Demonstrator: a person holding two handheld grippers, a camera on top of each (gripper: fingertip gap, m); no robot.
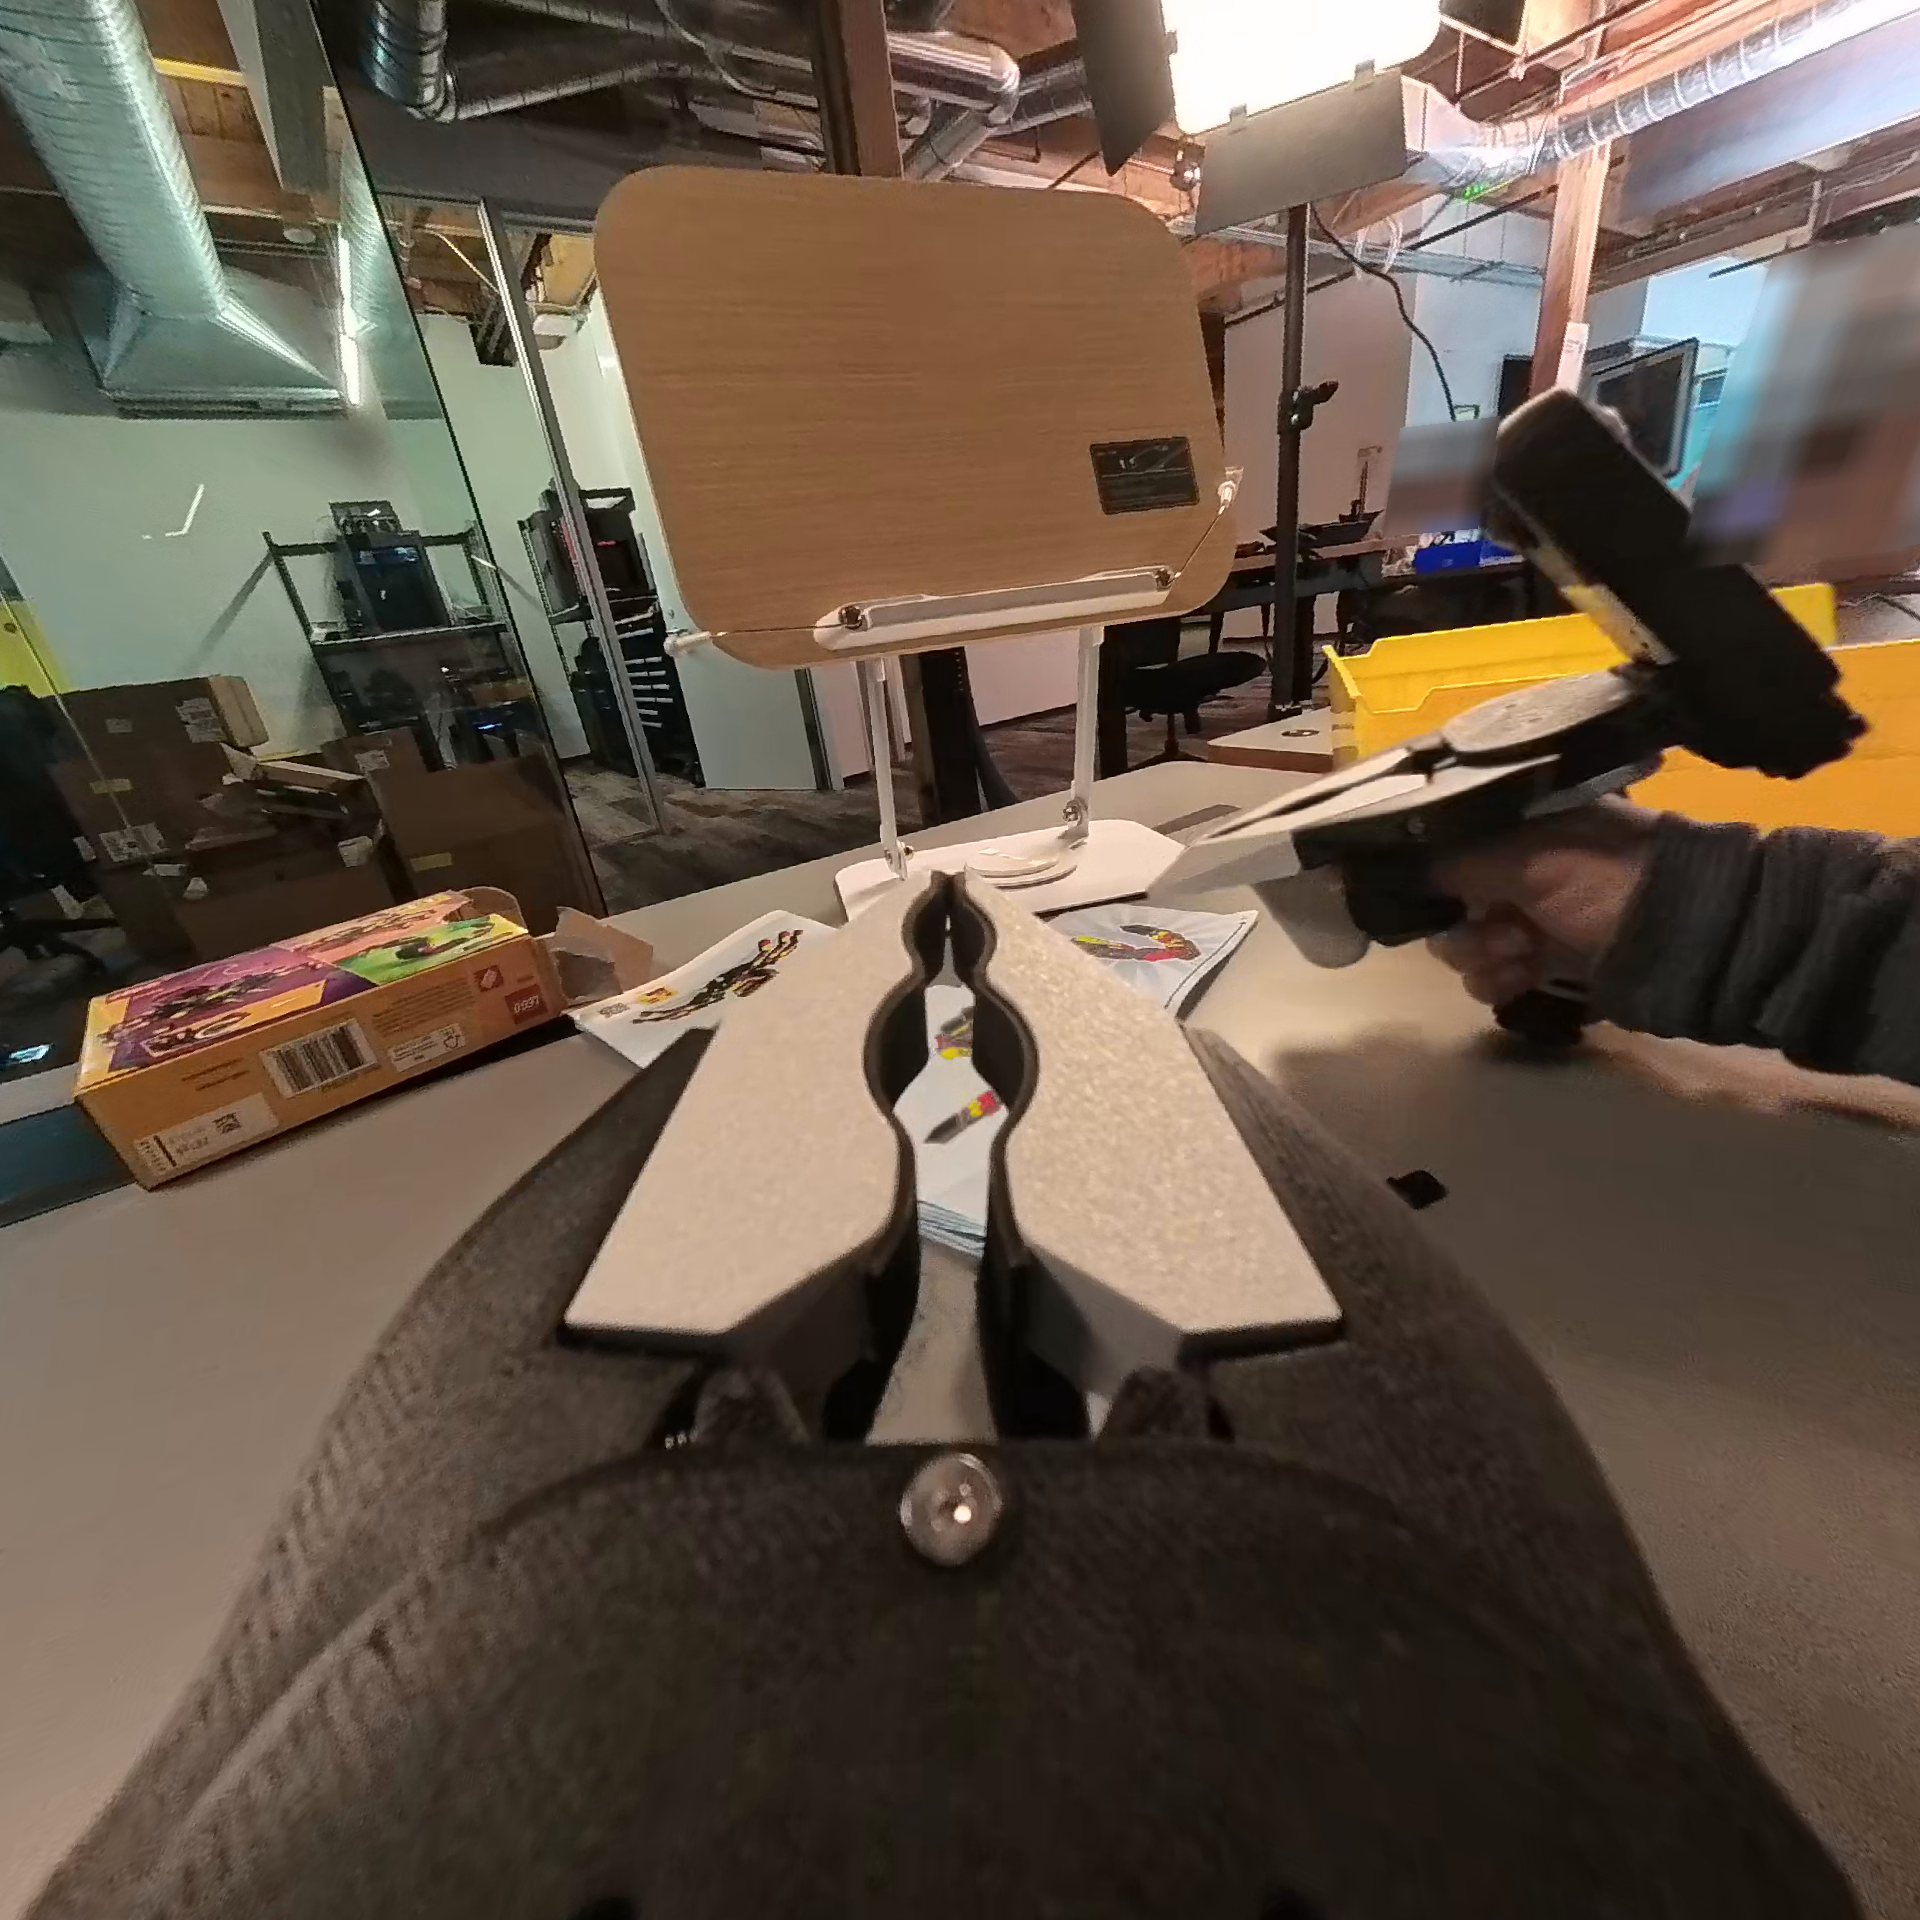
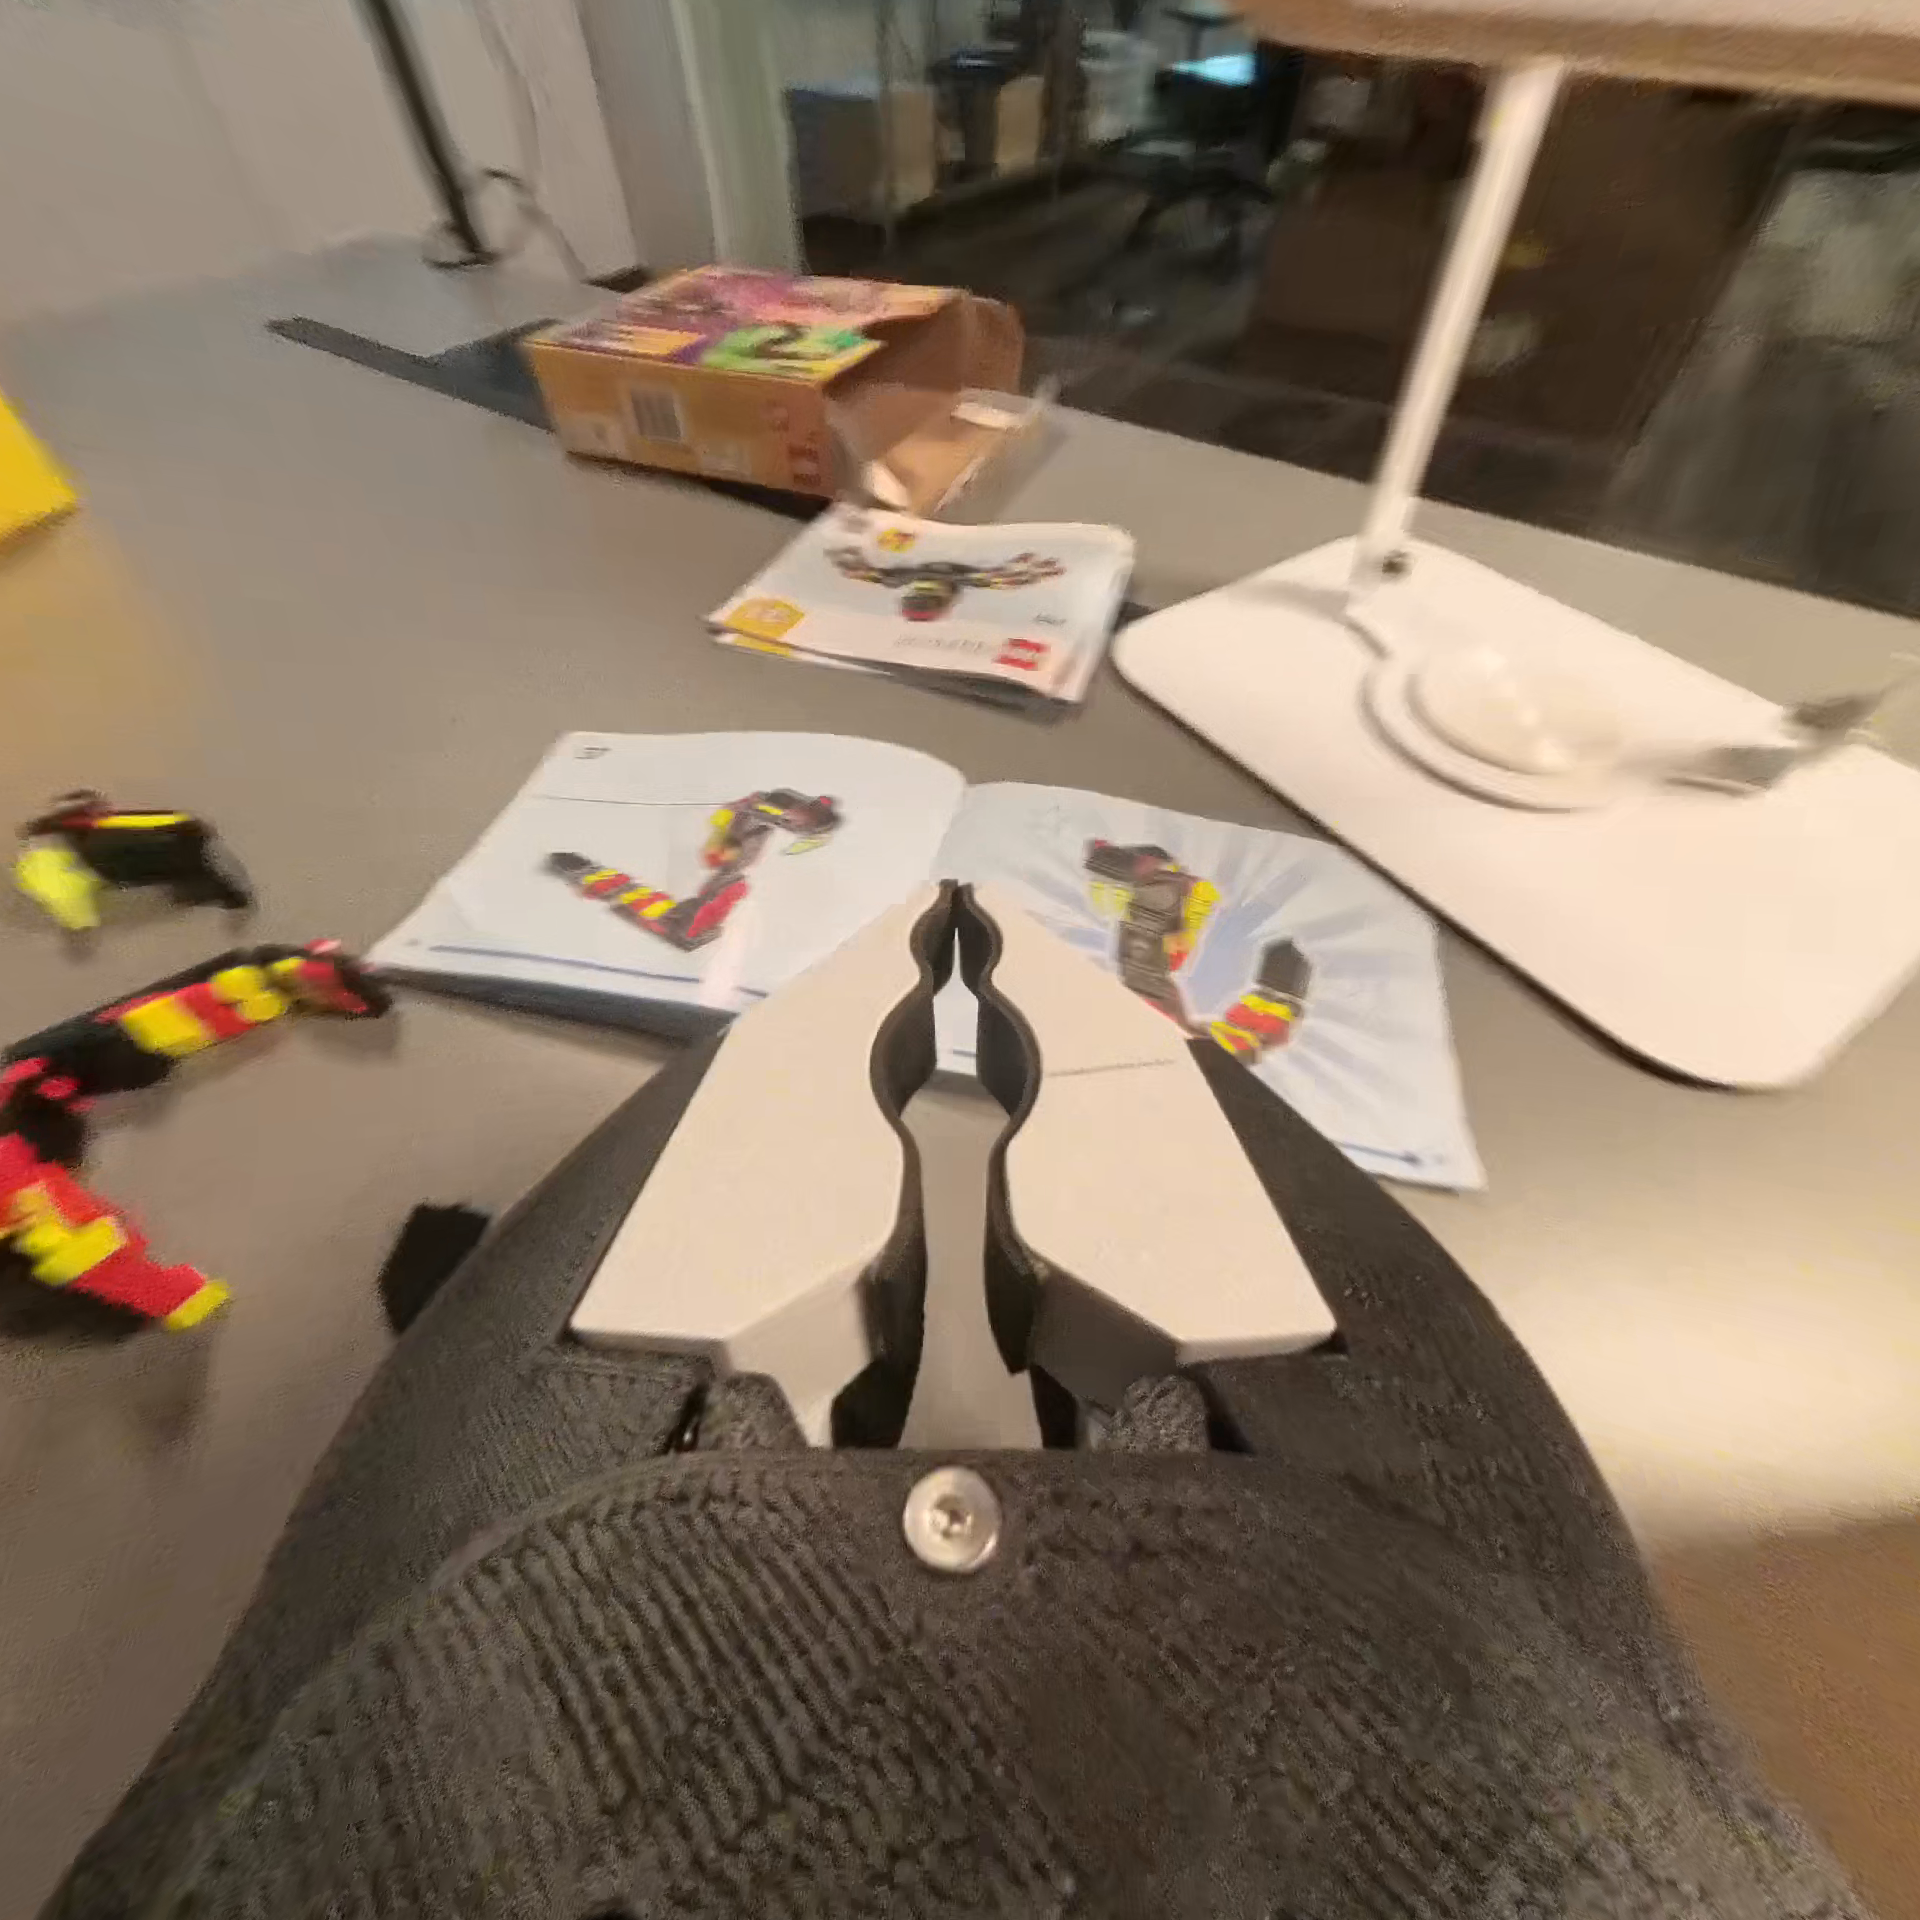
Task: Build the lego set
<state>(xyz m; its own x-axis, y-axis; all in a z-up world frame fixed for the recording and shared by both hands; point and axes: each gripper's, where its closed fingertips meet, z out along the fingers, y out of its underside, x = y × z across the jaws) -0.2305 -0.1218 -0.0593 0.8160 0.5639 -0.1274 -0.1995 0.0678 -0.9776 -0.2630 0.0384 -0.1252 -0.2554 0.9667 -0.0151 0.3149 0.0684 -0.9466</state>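
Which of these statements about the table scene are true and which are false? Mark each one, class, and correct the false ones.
1. The right gripper has its jaws closed and holds nothing. True.
2. The open instruction booklet stands on the wooden book stand. False: it lies flat on the table; the stand is empty.
3. The cardboard set box lies on its side with one end open. True.
4. The left gripper grips a red brick. False: its jaws are shut on nothing.
5. A second, closed booklet lies between the box and the open booklet. True.
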